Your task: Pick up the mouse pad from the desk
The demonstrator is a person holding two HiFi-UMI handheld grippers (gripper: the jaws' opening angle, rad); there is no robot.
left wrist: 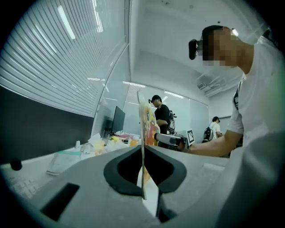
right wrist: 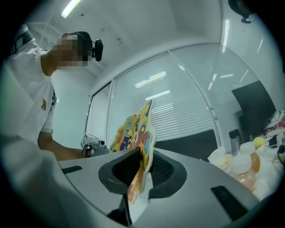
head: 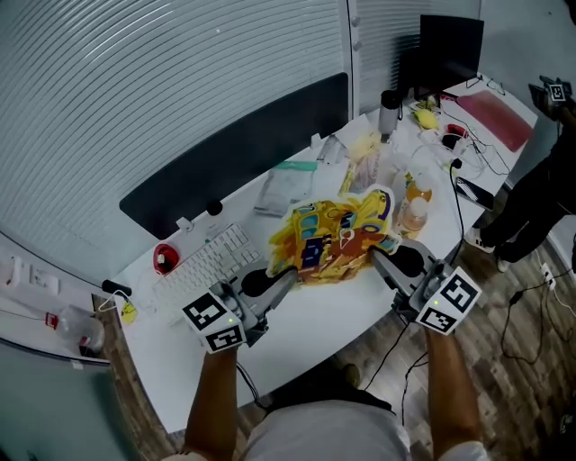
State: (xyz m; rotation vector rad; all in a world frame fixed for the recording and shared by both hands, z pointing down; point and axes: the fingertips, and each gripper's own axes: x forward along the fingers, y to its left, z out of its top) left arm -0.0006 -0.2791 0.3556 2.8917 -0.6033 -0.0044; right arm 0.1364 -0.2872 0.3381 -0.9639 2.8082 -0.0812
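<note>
Item: mouse pad (head: 337, 236), colourful print, centre of frame, held over the white counter (head: 328, 315). Left hand-held gripper (head: 286, 277) clenched on its lower-left edge; right hand-held gripper (head: 380, 261) clenched on its lower-right edge.

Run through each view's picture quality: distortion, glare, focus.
Head view: even, soft light with weak shadows; the mouse pad is sharp, the blinds bow slightly. Left gripper view: fisheye with black corners, ceiling lights mirrored in the glass wall, the mouse pad edge-on and soft. Right gripper view: same fisheye, bright lamp streak top left, bottles washed out.
</note>
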